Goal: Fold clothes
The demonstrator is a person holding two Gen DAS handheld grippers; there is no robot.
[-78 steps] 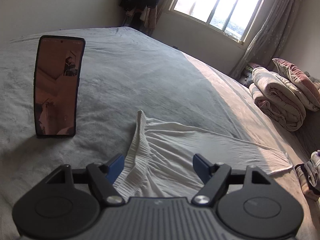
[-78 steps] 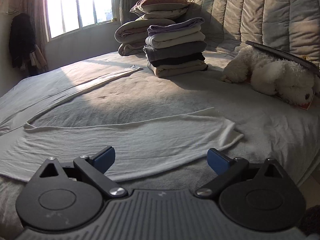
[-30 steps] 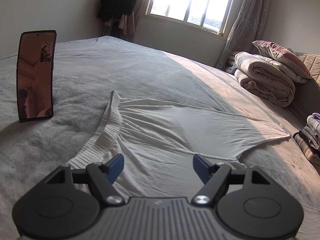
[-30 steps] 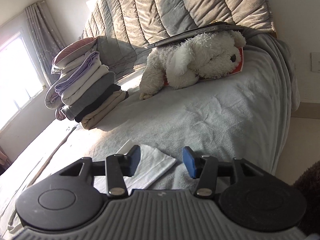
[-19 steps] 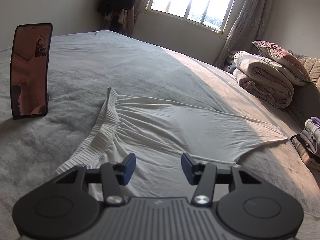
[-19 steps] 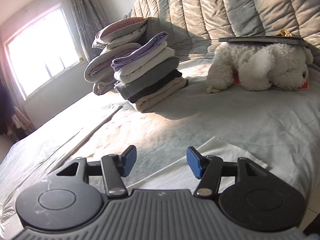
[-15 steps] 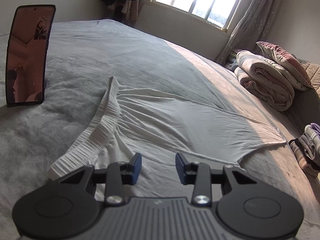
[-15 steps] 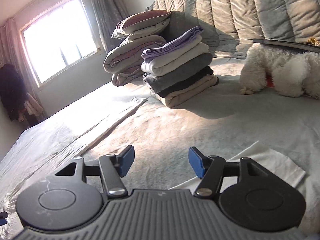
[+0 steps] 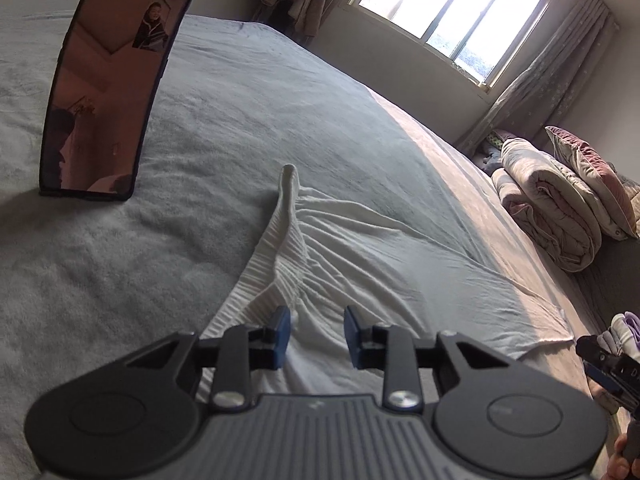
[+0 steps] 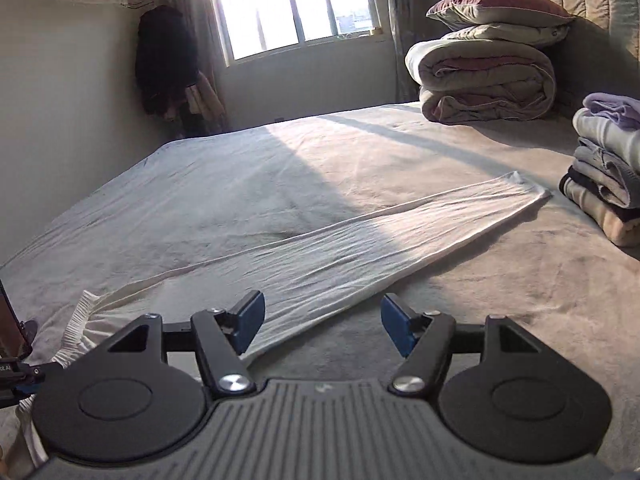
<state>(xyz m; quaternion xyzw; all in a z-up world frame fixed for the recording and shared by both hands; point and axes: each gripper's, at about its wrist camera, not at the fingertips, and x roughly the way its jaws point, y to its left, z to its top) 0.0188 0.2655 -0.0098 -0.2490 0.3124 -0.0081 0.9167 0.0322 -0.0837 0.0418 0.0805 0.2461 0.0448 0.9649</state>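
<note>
We are at the waistband end of the white trousers (image 9: 360, 276), which lie flat across the grey bed (image 9: 248, 92), their legs running away toward two o'clock in the right wrist view. Our left gripper (image 9: 316, 334) has just been closing, its jaws now narrow over the gathered elastic waistband (image 9: 272, 264), with bunched cloth between the blue pads; whether they already pinch it we cannot tell, since the fabric under the tips is hidden. Our right gripper (image 10: 322, 326) has just been opening and stands wide, holding nothing, poised above the near edge of the trouser leg (image 10: 360, 248). The chief risk, as we judge it, is that the left pads catch only the top layer of the waistband, so the cloth drags and creases instead of lifting cleanly. A careless sweep at ten o'clock could also tip the phone (image 9: 108, 80) standing upright on the bedding. The stack of folded clothes (image 10: 608, 168) at three o'clock is cut off at the frame edge, and the right gripper appears only as a sliver at four o'clock in the left view.
</note>
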